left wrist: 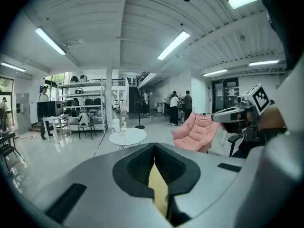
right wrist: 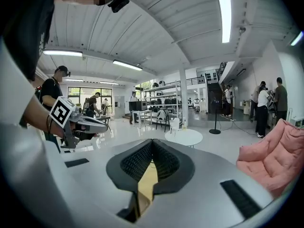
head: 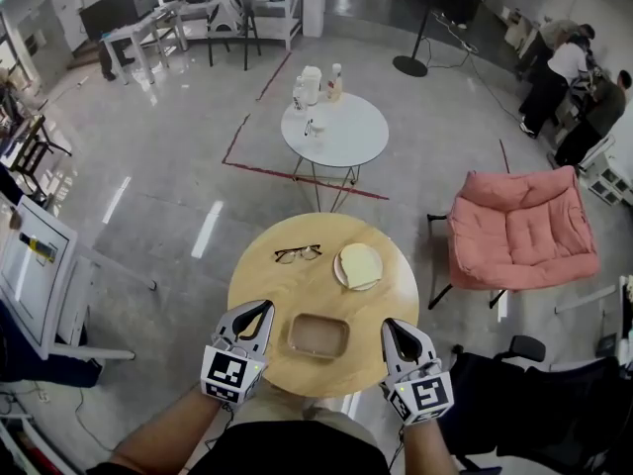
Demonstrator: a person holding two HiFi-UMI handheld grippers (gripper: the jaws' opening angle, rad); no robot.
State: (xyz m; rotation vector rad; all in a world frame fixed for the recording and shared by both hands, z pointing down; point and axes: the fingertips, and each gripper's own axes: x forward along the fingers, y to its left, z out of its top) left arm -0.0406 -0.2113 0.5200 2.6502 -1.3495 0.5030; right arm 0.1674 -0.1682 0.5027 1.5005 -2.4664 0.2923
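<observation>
1. Jaws of left gripper (head: 261,313) and right gripper (head: 395,329) are seen pressed together, empty, over the table (head: 259,283).
2. Brown tray (head: 318,318) is set between them, untouched; jaws are best parted before any grip.

The left gripper (head: 257,317) and right gripper (head: 395,332) are pale grey shells with black pads (right wrist: 137,163). Each carries a white cube (head: 229,374) printed with black square markers.

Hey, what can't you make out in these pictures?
Gripper views: the bodies of the left tongs and right tongs hide the eyeglasses, plate and tray.
Head view: containers on the white table are too small to identify.
Head view: the pale food on the plate is too blurred to name.
</observation>
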